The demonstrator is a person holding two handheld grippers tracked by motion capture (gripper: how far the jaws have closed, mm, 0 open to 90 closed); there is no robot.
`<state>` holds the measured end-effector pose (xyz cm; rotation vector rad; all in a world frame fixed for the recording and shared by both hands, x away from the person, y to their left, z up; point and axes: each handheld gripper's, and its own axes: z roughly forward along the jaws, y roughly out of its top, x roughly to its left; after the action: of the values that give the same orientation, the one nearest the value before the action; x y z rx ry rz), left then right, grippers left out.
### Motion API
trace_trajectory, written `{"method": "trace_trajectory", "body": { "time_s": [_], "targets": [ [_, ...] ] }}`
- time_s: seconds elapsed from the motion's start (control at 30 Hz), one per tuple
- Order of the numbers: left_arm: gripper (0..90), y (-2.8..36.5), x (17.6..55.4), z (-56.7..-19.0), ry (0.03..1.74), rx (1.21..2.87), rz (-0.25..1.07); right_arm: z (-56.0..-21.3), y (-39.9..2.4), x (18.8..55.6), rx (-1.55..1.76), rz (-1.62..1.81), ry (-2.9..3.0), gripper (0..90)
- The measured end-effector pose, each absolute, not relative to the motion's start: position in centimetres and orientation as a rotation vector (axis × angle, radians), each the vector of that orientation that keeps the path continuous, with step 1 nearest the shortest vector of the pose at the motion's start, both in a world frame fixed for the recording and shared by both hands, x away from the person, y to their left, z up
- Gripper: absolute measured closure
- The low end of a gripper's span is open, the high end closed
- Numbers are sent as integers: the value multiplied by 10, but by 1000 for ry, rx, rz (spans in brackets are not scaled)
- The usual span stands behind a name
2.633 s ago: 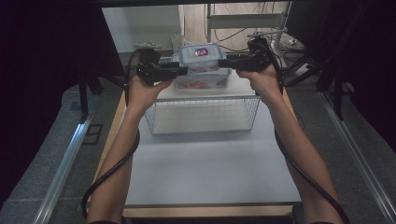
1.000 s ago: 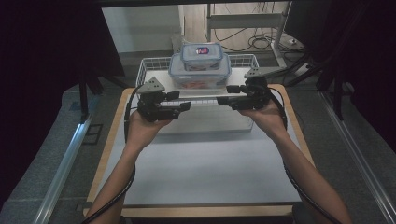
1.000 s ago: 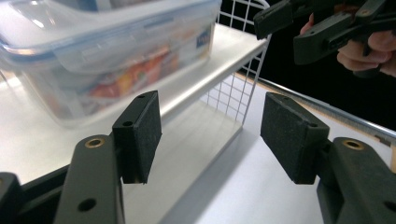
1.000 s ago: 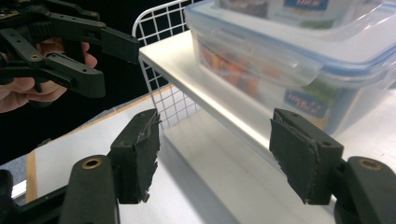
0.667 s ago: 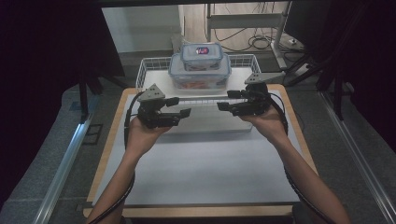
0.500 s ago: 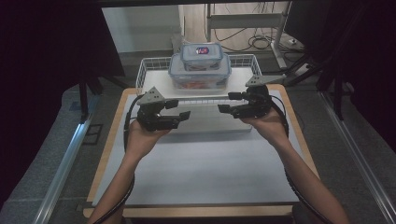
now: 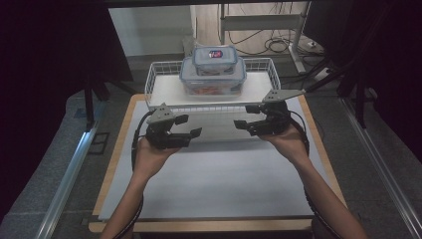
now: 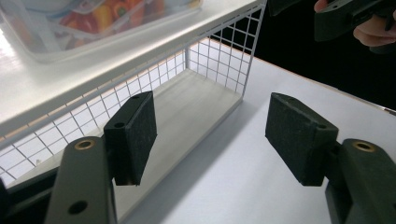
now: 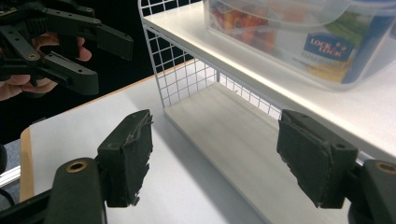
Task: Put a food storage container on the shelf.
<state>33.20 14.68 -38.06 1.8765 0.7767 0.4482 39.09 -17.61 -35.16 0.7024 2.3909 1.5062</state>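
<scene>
High view, two stacked food containers (image 7: pixel 213 74) on one wire shelf (image 7: pixel 158 89), left gripper (image 7: pixel 191 126) and right gripper (image 7: pixel 241 123) both spread, just opening, empty.

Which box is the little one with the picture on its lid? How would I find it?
Look at the far end of the table, where a white wire rack stands. Two clear boxes with blue-rimmed lids are stacked on its top shelf. The little box sits on the big box, and its lid alone carries a red-and-blue sticker.
</scene>
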Motion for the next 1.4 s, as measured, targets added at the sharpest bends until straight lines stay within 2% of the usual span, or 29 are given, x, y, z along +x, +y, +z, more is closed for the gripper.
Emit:
{"method": "trace_trajectory", "body": {
  "time_s": [0.8,1.13,1.4],
  "targets": [
    [293,145,308,-411,791,1904,455,-382,-194,378,757,1502,2367,194],
    [209,140,295,-419,804,1916,463,-392,-197,366,760,1468,2361,147],
    [176,140,289,-430,819,1920,461,-398,-205,360,771,1469,2356,139]
  ]
}}
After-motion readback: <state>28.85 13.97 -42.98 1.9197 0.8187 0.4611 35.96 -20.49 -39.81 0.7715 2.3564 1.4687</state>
